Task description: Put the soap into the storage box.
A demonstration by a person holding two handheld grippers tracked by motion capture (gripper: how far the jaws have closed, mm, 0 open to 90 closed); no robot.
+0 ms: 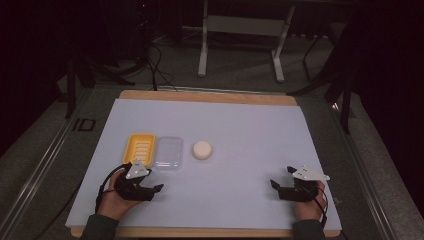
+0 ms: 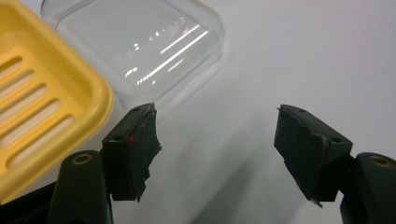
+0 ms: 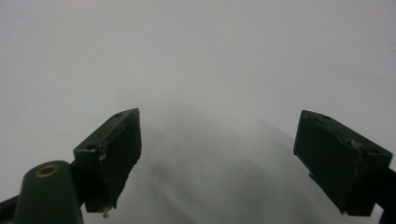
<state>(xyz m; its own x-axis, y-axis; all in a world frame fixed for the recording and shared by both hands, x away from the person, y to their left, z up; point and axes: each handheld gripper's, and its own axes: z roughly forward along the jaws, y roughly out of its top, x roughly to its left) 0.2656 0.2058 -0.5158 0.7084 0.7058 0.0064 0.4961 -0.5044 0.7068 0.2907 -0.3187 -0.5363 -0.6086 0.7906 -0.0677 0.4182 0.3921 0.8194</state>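
Yellow soap dish (image 1: 139, 148) on the white-covered desk (image 1: 240, 130), slotted floor bare, nothing inside. Touching its right side, a clear plastic lid (image 1: 168, 153), likewise empty. Round white soap bar (image 1: 202, 149) just beside that lid, lying on the desk, outside both containers. Left tongs (image 1: 152, 188) near the dish's front edge, spread wide, gripping nothing. Right tongs (image 1: 278, 188) well apart at the desk's right, also spread, over bare surface.

yellow soap dish (image 2: 42, 107): cut off by the left and top edges of the left gripper view.
clear lid (image 2: 140, 46): top cut off there.
white surface (image 3: 196, 60): blurred in the right gripper view.
forearms: cut off at the high view's bottom edge.
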